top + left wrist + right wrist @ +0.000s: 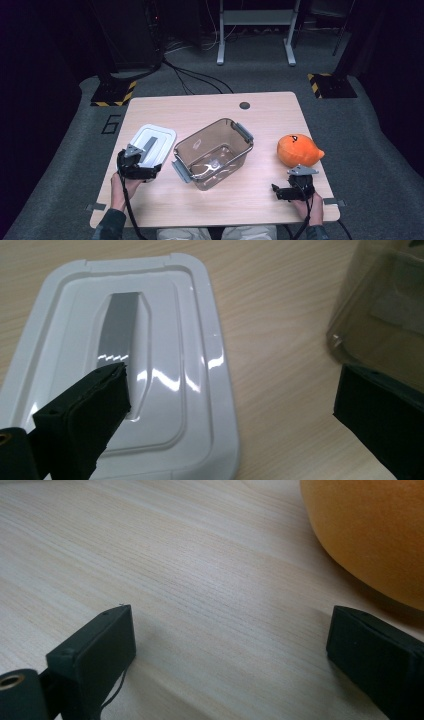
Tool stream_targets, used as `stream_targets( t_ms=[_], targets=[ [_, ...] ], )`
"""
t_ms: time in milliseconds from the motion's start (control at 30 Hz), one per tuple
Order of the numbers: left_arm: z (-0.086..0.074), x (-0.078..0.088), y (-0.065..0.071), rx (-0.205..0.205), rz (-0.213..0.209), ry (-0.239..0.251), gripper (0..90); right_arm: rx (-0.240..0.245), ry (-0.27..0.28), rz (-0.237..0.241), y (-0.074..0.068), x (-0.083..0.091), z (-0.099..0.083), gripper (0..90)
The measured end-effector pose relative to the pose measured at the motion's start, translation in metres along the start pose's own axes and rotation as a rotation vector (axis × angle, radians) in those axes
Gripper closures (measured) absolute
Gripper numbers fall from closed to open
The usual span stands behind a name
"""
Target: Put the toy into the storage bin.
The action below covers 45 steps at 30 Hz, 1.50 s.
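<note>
While both tools gape, the clear bin [214,152] sits mid-surface, nothing in it.
Left tool [227,405] hovers wide over the glossy white lid [165,340], grey-handled, left of the bin; right tool [230,645], wide too, nears the orange plush [299,149].

Light wood table [210,200] w/ rounded corners, dark grommet hole [244,105] near the 12 o'clock edge. Grey carpet floor [60,165] all around. Two black base plates w/ yellow-black hazard tape at 10 [113,93] and 2 o'clock [331,85]. Black cables [192,77] run to 12. White desk frame [256,30] at 12; background dim.
</note>
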<state>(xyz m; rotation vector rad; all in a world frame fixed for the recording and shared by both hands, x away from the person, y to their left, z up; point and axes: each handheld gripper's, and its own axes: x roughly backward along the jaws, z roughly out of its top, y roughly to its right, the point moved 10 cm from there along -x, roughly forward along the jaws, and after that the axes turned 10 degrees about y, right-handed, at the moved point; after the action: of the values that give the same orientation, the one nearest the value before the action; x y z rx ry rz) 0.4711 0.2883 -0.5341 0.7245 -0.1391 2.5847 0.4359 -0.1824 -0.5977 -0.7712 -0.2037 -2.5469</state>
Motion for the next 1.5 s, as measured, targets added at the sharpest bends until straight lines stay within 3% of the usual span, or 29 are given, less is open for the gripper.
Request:
stream_targets(
  t_ms=[233,467,767,900,1100,1400,1467,1500],
  targets=[
    [-0.014,-0.003,0.025,-0.028,-0.039,-0.004,1.4,-0.007,-0.002,-0.002,0.000,0.000,0.000,4.9],
    [-0.024,-0.007,0.041,-0.045,-0.072,-0.013,1.4,-0.007,-0.002,0.000,-0.001,0.000,0.000,4.8],
    [-0.046,-0.015,0.067,-0.135,-0.118,-0.050,1.6,0.001,0.001,-0.001,0.000,0.000,0.000,4.5],
    [-0.059,-0.021,0.073,-0.170,-0.133,-0.086,2.2,0.003,-0.002,-0.009,0.001,0.000,0.000,3.4],
    [-0.064,-0.025,0.076,-0.142,-0.158,-0.062,2.0,-0.003,0.003,-0.013,0.001,0.000,0.000,3.2],
    [-0.064,-0.027,0.076,-0.149,-0.181,-0.062,1.2,-0.009,-0.005,-0.021,0.001,0.000,-0.001,3.2],
    [-0.064,-0.027,0.076,-0.150,-0.182,-0.065,1.2,-0.028,-0.014,-0.074,0.004,0.000,0.001,2.7],
    [-0.064,-0.027,0.076,-0.152,-0.182,-0.068,1.2,-0.026,-0.011,-0.078,0.003,0.001,0.001,2.9]
  ],
)
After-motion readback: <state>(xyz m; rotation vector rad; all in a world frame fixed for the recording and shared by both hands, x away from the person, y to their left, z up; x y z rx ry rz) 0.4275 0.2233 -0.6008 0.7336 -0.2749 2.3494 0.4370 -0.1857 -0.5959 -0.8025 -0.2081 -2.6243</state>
